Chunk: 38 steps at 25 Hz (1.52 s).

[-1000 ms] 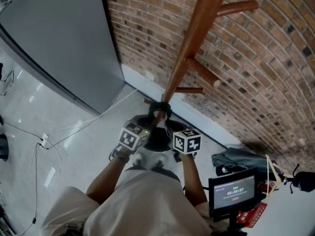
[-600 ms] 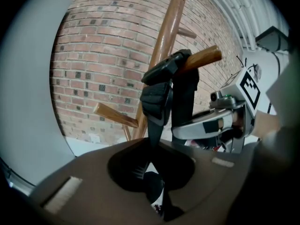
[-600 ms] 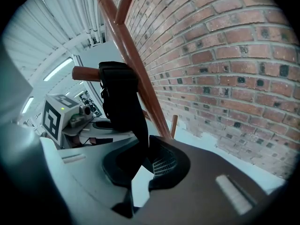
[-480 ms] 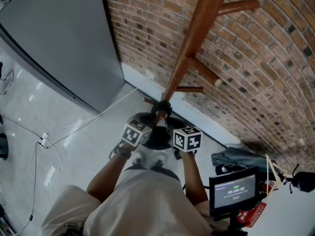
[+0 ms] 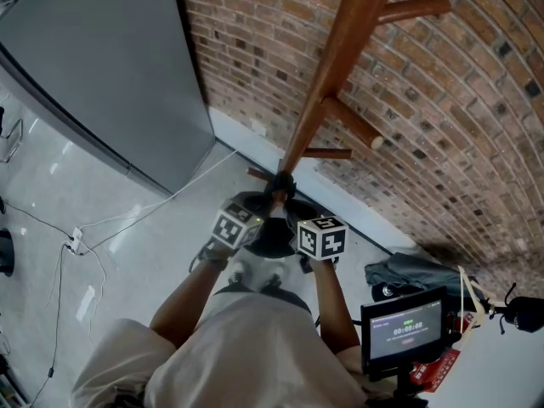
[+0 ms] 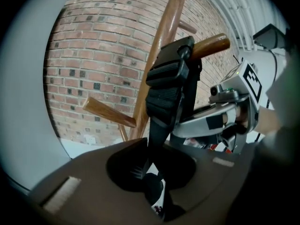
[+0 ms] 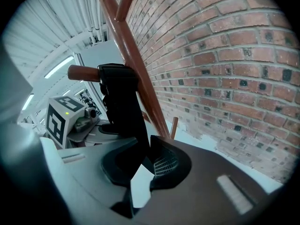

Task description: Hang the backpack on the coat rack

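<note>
Already over the peg [image 6: 212, 43], the backpack strap [image 6: 166, 86], soft and probably load-bearing, lies loose between the just-opening fingers of the left gripper [image 6: 151, 175] and right gripper [image 7: 139, 172]: the natural handhold.

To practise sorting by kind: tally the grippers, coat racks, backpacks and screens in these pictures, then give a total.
Backpack: 1
Grippers: 2, left gripper and right gripper, jaws just opening, strap between them
Coat rack: 1
Screen: 1
Total: 5
</note>
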Motion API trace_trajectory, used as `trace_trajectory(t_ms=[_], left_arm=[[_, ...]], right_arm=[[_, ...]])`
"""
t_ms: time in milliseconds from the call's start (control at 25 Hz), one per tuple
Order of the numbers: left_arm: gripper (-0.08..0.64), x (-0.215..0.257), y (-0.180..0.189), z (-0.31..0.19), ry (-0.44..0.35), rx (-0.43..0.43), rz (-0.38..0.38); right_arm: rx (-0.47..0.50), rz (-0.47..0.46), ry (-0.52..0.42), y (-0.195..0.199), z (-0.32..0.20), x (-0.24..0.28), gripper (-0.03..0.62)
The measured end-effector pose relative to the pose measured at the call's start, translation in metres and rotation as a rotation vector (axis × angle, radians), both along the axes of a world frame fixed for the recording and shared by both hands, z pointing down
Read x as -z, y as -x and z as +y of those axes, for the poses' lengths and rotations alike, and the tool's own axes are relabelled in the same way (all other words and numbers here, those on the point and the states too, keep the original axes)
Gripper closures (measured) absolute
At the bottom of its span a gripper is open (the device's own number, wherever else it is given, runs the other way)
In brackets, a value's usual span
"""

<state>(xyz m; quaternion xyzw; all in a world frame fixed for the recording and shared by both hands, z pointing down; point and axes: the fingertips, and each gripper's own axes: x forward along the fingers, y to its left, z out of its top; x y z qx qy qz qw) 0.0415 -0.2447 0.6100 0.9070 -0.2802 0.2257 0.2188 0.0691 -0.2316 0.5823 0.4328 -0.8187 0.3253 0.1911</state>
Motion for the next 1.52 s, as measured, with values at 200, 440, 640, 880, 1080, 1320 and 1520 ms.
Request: trace_trajectory(t_ms=[200, 440, 640, 880, 1080, 1320, 1520], left_arm=[[0.506, 0.001, 0.0, 0.0, 0.002, -0.003, 0.014], [0.459, 0.008, -0.003, -0.003, -0.024, -0.002, 0.027], [0.421, 0.007, -0.001, 0.0, -0.038, 0.01, 0.021], [0.403, 0.021, 0.005, 0.002, -0.049, 0.022, 0.032], [0.403, 0.024, 0.02, 0.008, -0.019, 0.038, 0.006], [0.403, 0.037, 0.028, 0.007, -0.047, 0.031, -0.019], [0.409, 0.051, 0.03, 0.005, -0.073, 0.017, -0.011]], right_arm=[[0.006, -0.002, -0.001, 0.0, 0.002, 0.002, 0.558], [0.019, -0.014, -0.013, 0.002, 0.004, 0.007, 0.535], [0.025, -0.024, -0.027, -0.001, 0.008, 0.011, 0.517], [0.035, -0.026, -0.042, -0.005, 0.015, 0.02, 0.495], [0.021, -0.032, -0.067, -0.013, 0.015, 0.031, 0.494], [0.034, -0.026, -0.101, -0.017, 0.015, 0.049, 0.492], [0.048, -0.015, -0.179, -0.02, 0.013, 0.077, 0.496]])
